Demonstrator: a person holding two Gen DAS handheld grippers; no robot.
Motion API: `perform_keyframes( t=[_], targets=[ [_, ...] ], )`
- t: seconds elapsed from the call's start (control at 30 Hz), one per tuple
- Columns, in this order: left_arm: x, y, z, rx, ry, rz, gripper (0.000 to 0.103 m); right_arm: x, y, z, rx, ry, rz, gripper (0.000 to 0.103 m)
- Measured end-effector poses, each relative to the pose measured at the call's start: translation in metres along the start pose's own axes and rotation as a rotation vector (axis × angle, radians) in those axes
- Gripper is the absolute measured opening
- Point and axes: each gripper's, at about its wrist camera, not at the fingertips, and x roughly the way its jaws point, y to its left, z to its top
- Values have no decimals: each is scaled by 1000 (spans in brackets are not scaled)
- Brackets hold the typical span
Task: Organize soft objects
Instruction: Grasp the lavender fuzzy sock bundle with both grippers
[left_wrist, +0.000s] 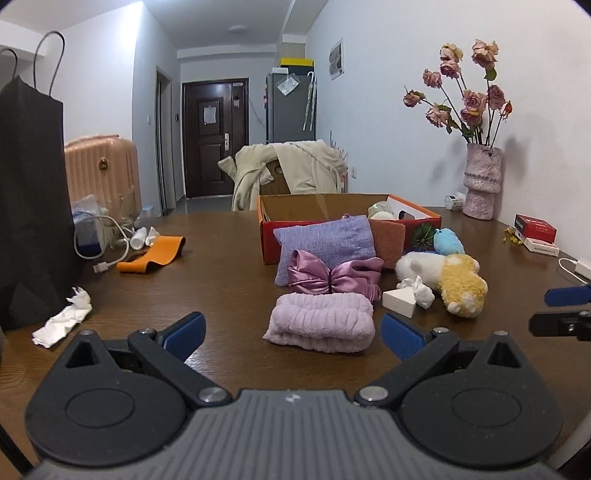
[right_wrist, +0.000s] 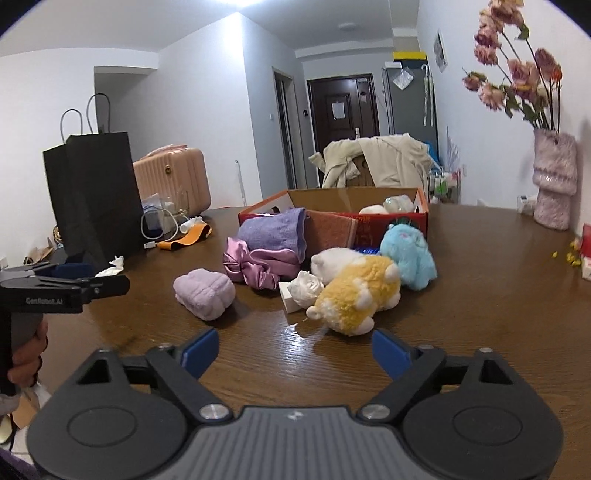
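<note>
On the brown table lies a folded lilac towel (left_wrist: 320, 326) (right_wrist: 204, 292), just ahead of my left gripper (left_wrist: 293, 334), which is open and empty. Behind the towel lie a pink satin bow (left_wrist: 330, 277) (right_wrist: 258, 266) and a purple cloth (left_wrist: 325, 242) (right_wrist: 275, 230) leaning on an orange cardboard box (left_wrist: 280, 230) (right_wrist: 417, 218). A yellow-and-white plush (left_wrist: 454, 280) (right_wrist: 354, 295) and a blue plush (left_wrist: 448, 240) (right_wrist: 408, 254) lie to the right. My right gripper (right_wrist: 295, 350) is open, empty, just short of the yellow plush.
A black paper bag (left_wrist: 33, 199) (right_wrist: 92, 195), cables, an orange band (left_wrist: 153, 254) and crumpled tissue (left_wrist: 62, 317) sit on the left. A small white box with tissue (left_wrist: 404, 299) lies by the plush. A vase of dried roses (left_wrist: 480, 177) stands at the wall, right.
</note>
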Motion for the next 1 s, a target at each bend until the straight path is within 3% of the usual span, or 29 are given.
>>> perform_keyframes(
  t=[0.13, 0.33, 0.53, 0.6, 0.67, 0.8, 1.0],
  targets=[
    [24, 7, 4, -43, 37, -27, 102, 23, 4, 8, 34, 17, 28, 74],
    [74, 38, 18, -131, 106, -103, 69, 69, 25, 25, 67, 61, 119, 57],
    [126, 71, 18, -254, 251, -271, 68, 125, 48, 37, 131, 100, 160, 47],
    [136, 82, 11, -302, 281, -309, 49, 143, 52, 39, 173, 113, 159, 44],
    [140, 89, 6, -351, 296, -375, 37, 159, 55, 38, 198, 138, 135, 41],
    [143, 93, 2, -370, 297, -400, 31, 175, 53, 36, 270, 147, 102, 27],
    [146, 94, -1, -400, 306, -412, 26, 181, 59, 29, 296, 153, 78, 23]
  ],
)
